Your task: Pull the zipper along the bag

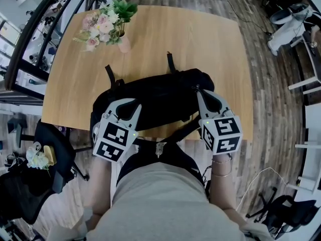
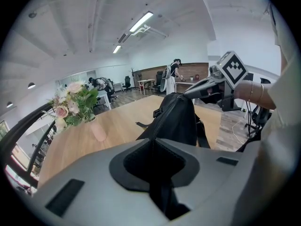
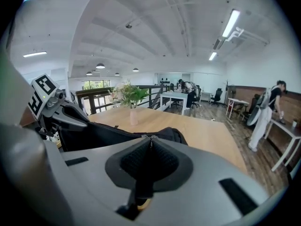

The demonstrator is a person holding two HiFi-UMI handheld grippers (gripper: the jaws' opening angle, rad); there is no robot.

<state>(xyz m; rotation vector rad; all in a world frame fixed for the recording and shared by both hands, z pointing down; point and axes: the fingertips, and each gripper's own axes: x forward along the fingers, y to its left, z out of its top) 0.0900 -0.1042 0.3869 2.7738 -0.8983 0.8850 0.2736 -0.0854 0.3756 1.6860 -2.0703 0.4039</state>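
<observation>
1. Two grippers grip the bag (image 1: 160, 97), which lies across the near edge of the desk (image 1: 200, 39), well short of the flowers (image 1: 105, 24).
2. The left gripper (image 2: 153, 140) has its jaws nearly together, pinching black bag fabric where the zipper (image 2: 164, 117) begins. The pinched part is buried between the pads.
3. The right gripper (image 3: 150, 140) has its jaws closed on the pull (image 3: 151, 136) at the bag's other end. Only a metal glint shows at the tips.
4. Seen from the head view, both sets of tips sink into black fabric and the zipper cannot be traced.
</observation>
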